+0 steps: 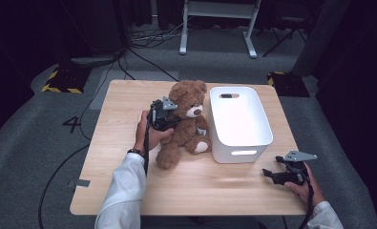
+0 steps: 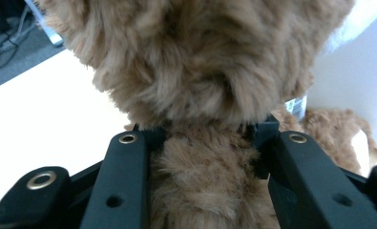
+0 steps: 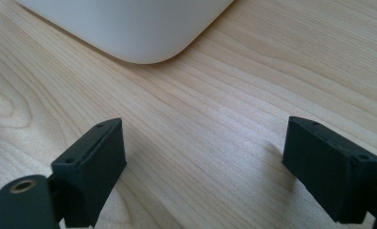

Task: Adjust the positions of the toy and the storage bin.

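Brown plush teddy bear (image 1: 183, 125) with a cream muzzle and cream foot pads sits upright near the middle of the pale wooden table (image 1: 129, 95), facing the person's side, its right flank just beside the white plastic tub. From the table's centre the bear lies at about ten o'clock, the tub at about two o'clock.

At the bear's nine o'clock side the left gripper (image 1: 163, 114) — black, with a grey three-cornered plate on top — is held level against the toy at neck height. In the left gripper view its two black jaws stand on either side of the bear's neck (image 2: 205, 143), just under the fluffy head, with the fur pressed between them: they are clamped on the bear.

White rectangular plastic tub (image 1: 241, 121), round-cornered with a slot handle in each short wall, stands upright with its long side running from six to twelve o'clock. Its inside shows bare white walls and floor; the bear is outside it.

Well apart, at about four o'clock near the table's front corner, the right gripper (image 1: 271, 175) rests low over the wood — its jaws spread wide, with bare tabletop between them. In the right gripper view a rounded corner of the tub (image 3: 143, 33) lies ahead of those jaws, not touching them.
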